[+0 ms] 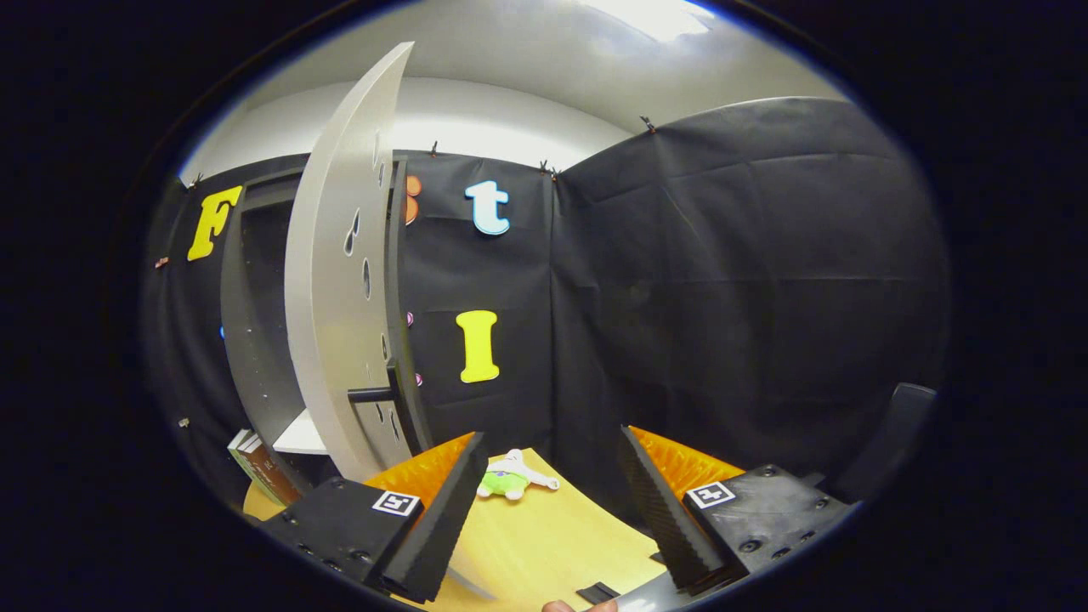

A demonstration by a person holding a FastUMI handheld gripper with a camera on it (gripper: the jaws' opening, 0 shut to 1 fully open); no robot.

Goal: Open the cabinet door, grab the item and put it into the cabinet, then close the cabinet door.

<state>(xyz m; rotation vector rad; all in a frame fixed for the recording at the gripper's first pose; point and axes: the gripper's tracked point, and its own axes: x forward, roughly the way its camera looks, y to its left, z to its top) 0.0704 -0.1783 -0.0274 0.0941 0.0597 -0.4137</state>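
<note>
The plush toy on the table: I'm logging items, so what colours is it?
Green and white, in the gripper view; the toy lies beyond the open gripper.

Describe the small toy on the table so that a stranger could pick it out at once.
Start at the cabinet door, standing open over the wooden table. The plush toy lies on the table beside the door's foot, just beyond the open gripper. It is the only soft thing there, green and white; the books are stiff.

Cabinet door (340, 280) — smooth, matt painted board. Table (544, 535) looked like pale wood laminate, slight sheen. Plush toy (507, 480) — soft cloth. Gripper (552, 501) fingers (659, 510) had ridged pads, spread apart, empty.
</note>
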